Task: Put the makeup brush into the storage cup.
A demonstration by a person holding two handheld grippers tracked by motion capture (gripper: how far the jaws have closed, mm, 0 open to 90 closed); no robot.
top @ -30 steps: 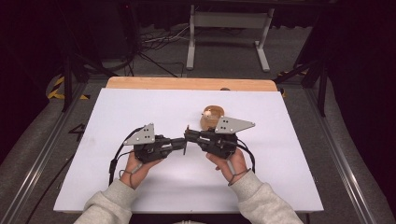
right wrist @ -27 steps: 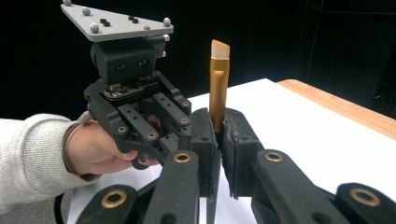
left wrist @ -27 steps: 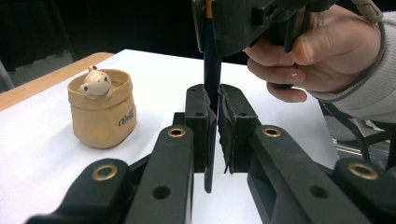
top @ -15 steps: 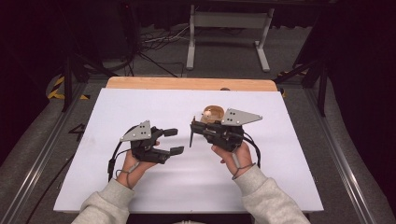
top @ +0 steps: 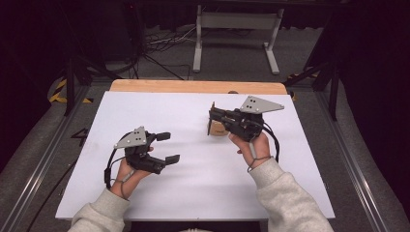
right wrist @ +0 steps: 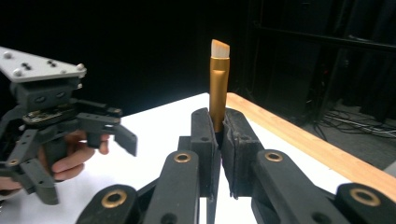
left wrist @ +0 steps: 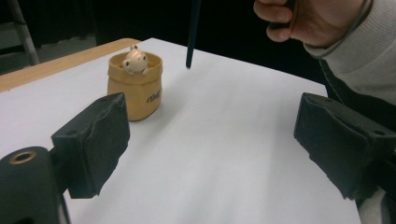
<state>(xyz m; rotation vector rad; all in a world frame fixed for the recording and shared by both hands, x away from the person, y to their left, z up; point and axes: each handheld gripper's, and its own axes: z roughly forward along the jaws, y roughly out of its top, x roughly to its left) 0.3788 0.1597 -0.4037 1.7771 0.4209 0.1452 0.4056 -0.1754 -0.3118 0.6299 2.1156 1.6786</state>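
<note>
So the big white table (top: 193,193) takes up most of the scene, with a strip of bare wood (top: 193,87) along its far edge. Behind that it's a dark room with grey carpet, loose cables and a metal stand (top: 234,34). Nice plain surface, so nothing gets lost on it.

The right gripper (right wrist: 218,133) is pinched tight on a makeup brush (right wrist: 218,74), gold ferrule and angled white bristles sticking up past the jaws. In the left gripper view the dark handle (left wrist: 192,32) hangs down in the air, clear of the table. My guess is it's gripped near the ferrule so the long handle can go down into the pouch handle-first.

The left gripper (top: 164,147) sits apart on the left side of the table, jaws spread wide with nothing between them; they have just been opening. Looks like it let go so the right one carries the brush alone.

Smallest bit: a little tan pouch (left wrist: 135,88) standing upright near the far edge, just beside the right gripper, with a tiny cream figure (left wrist: 135,60) peeking out the top. Probably where the brush is headed.
</note>
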